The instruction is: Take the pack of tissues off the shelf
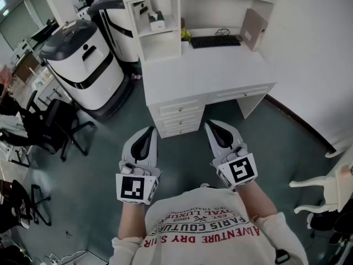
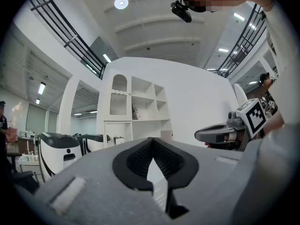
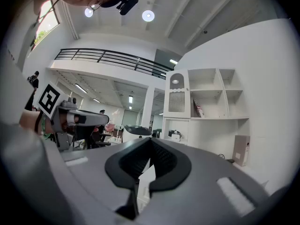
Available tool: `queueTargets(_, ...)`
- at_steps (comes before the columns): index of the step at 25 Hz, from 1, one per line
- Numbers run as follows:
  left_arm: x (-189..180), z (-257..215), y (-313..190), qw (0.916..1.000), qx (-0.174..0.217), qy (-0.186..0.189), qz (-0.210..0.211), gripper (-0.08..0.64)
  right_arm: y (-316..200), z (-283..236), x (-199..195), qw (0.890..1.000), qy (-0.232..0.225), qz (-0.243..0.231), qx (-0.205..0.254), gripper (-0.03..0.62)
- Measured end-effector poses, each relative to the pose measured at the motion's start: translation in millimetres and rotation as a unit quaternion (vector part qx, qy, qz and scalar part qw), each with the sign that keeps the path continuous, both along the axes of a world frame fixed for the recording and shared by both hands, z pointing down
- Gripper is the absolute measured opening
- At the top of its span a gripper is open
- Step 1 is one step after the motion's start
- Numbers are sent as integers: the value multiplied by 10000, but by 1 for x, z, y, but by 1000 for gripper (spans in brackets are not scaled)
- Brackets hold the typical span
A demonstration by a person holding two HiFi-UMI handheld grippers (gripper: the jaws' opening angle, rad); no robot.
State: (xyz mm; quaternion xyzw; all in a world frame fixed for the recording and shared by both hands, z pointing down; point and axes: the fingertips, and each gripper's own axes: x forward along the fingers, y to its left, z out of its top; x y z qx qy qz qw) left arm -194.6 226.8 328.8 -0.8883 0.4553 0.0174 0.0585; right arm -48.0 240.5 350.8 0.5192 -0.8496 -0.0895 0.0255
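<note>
Holding left tool (image 1: 150, 131) and right tool (image 1: 211, 125) side by side, both closed, empty, apparently pointing toward desk (image 1: 220, 70).

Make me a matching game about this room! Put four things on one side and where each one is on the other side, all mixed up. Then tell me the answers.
Things:
1. keyboard
2. pack of tissues
3. office chair
4. left gripper

Places:
A. on the floor
B. held out in front of the person
C. in a shelf cubby
D. on the desk top

Pairs: 1-D, 2-C, 3-A, 4-B.
</note>
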Motion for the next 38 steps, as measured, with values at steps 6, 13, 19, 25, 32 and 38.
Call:
queueTargets(6,-3,5,-5,10000,-65,59,-29,6,-5,4,-4,10000,-34,-34,-67,-2)
queueTargets(13,-14,14,-15,9996,-214,178,-101,6,-16,11,-10,9998,-1,20,-186,-2)
queueTargets(19,-21,12,-30,9986,-50,413,-316,54,-31,18,-8,9984,-366,8,-421,-2)
queueTargets(25,-15,21,-61,9979,22,139,-626,413,-57,27,-4,9990,-211,-152,-374,-2)
queueTargets(32,10,38,-118,9957,-147,37,-918,410,-127,42,26,9980,-301,-358,-416,-1)
queueTargets(38,47,43,-193,9910,-253,-1,-1316,410,-223,46,78,9969,-360,-388,-583,-2)
